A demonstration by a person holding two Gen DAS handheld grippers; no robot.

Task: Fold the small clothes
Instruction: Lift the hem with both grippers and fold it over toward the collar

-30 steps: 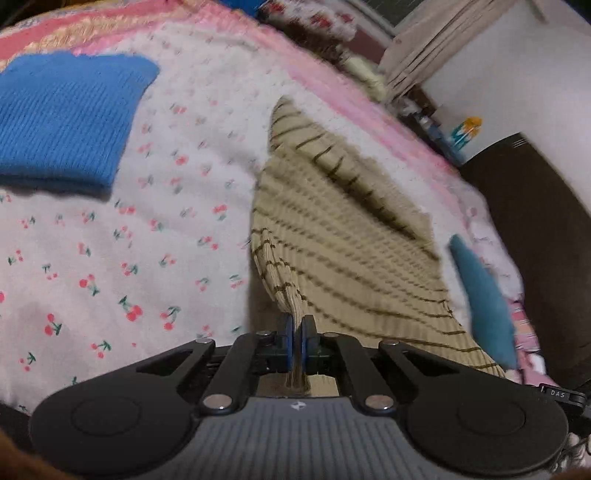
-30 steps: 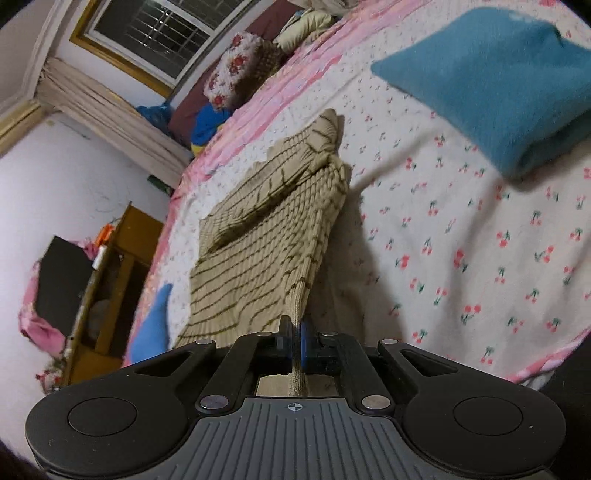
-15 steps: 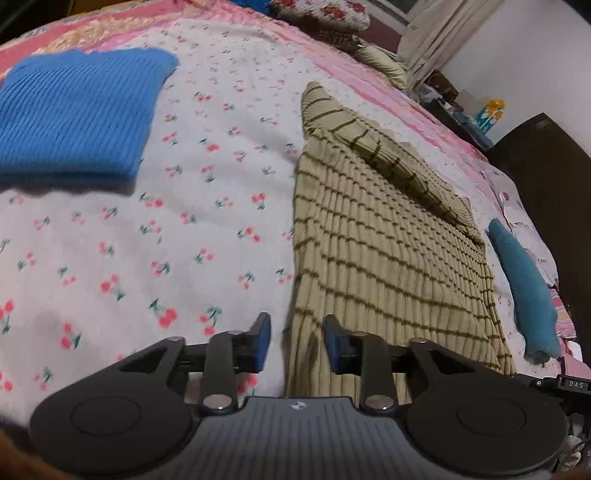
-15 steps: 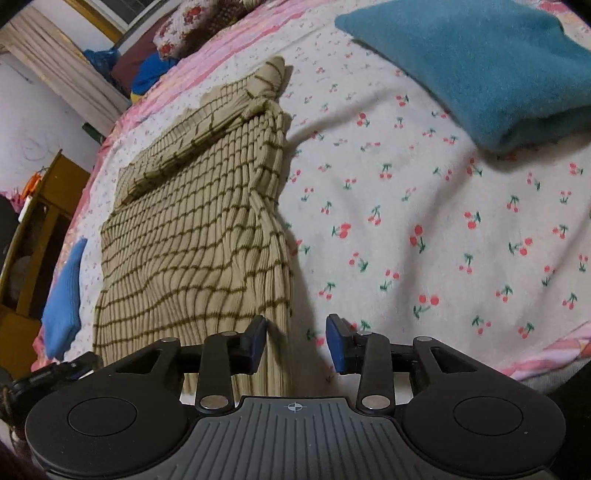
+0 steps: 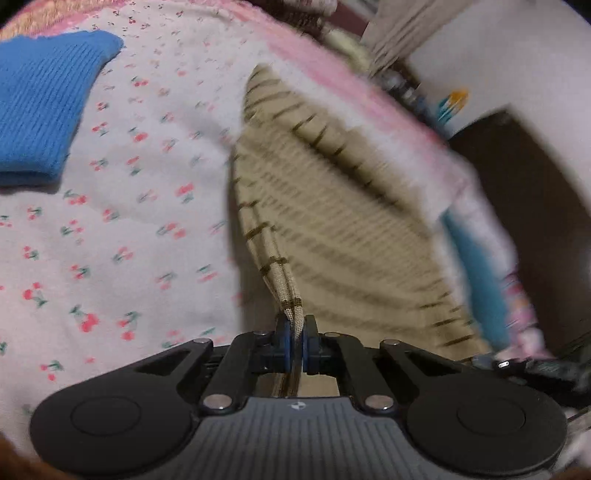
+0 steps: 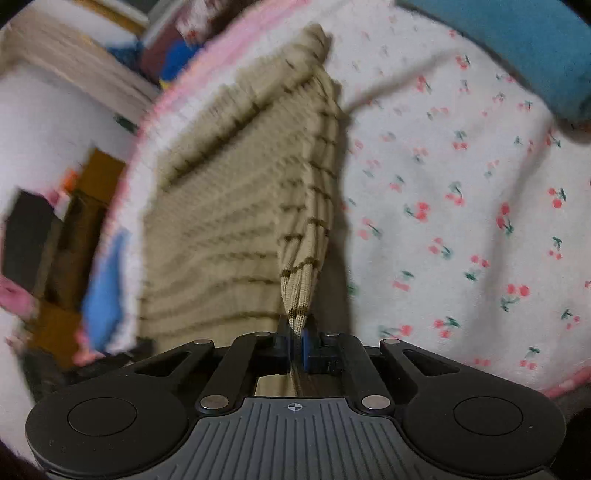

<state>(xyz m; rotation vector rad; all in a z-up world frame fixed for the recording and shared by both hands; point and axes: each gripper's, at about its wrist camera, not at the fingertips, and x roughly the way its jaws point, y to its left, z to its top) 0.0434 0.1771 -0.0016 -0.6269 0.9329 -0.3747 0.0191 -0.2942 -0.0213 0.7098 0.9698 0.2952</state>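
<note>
Striped beige sweater (image 5: 332, 221) stretching lengthwise away across bed (image 5: 129, 221), near corners pinched by left tongs (image 5: 294, 350), right tongs (image 6: 295, 349).

This is a bedroom in a home. The work surface is a bed covered with a white cherry-print bedspread (image 5: 122, 229) edged in pink. Folded knitwear lies on it: a blue sweater (image 5: 40, 110) and a teal one (image 6: 517, 51). Beyond the bed hang beige curtains (image 5: 402, 29) against a plain white wall (image 5: 517, 55), with a floral pillow (image 6: 192, 29) near the head. A wooden cabinet (image 6: 85, 206) stands beside the bed, its contents too blurred to tell.
</note>
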